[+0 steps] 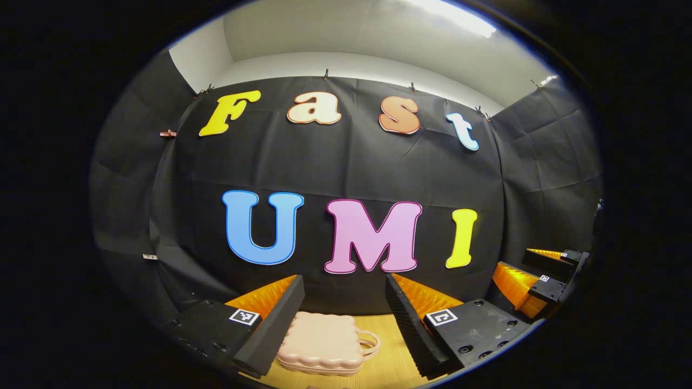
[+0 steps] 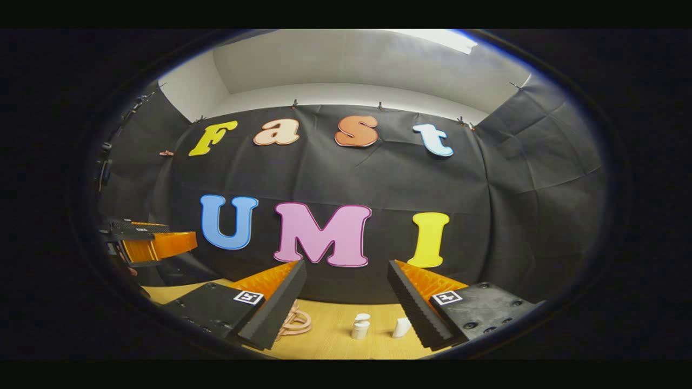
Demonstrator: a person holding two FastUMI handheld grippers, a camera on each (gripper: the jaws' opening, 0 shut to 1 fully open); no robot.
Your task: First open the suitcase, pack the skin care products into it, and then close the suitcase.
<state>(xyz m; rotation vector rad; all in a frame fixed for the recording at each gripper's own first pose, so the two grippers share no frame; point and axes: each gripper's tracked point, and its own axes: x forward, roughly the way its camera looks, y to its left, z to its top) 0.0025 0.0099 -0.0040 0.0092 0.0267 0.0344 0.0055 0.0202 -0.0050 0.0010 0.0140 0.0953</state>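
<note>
We hold both tools level above the wooden tabletop (image 1: pixel 389 329), each pointing toward the black cloth wall at the far edge. In the left gripper view, the left tool (image 1: pixel 344 319) has its two fingers spread wide with nothing between the pads; the ridged black pads face each other and the orange backs rise behind them. Just beyond the fingers lies the pink suitcase (image 1: pixel 321 343), flat on the tabletop and closed, its looped handle turned toward the right finger. Its left end is hidden behind the left finger, though we cannot tell whether the two touch.

In the right gripper view, the right tool (image 2: pixel 346 310) is spread the same way and grips nothing. Past its fingers, near the far edge of the tabletop, stand the skin care products — a small white bottle (image 2: pixel 360 326) upright between the fingers, and a second white piece (image 2: pixel 401 327) just beside the right finger, partly covered by it. Both are too small for us to name further. The suitcase handle peeks out from behind the left finger in this view, so the case sits to the left of the bottles, apart from them.

Each view also catches the other tool at its side edge — orange and black, raised off the tabletop.
</note>
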